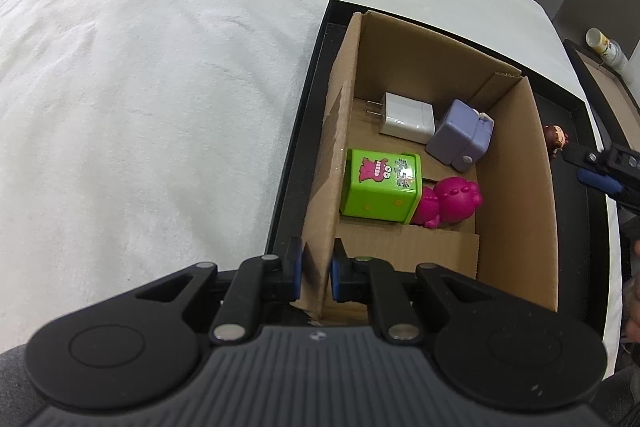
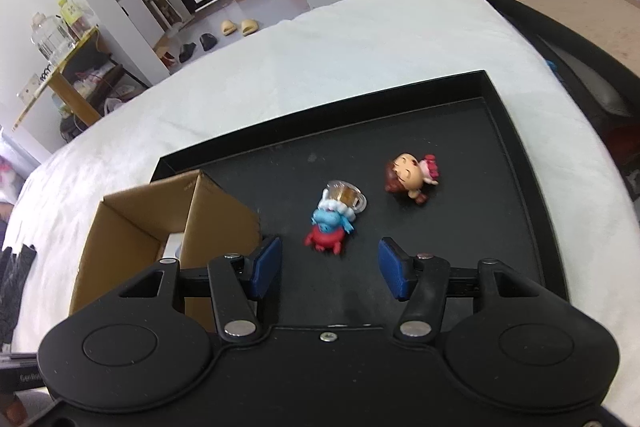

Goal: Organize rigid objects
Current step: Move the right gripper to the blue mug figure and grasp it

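Tongs: my left tongs (image 1: 316,269) pinch the cardboard box (image 1: 516,163) wall; my right tongs (image 2: 329,267) gape above the blue-red toy (image 2: 330,223). Off-centre, they might knock it away.

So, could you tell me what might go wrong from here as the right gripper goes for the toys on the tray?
1. The blue and red figure lies against a clear capsule; the open right gripper may catch both or knock one away.
2. The left gripper pinches only the cardboard box wall, which could bend or tip.
3. The doll figure lies loose nearby and may get bumped.
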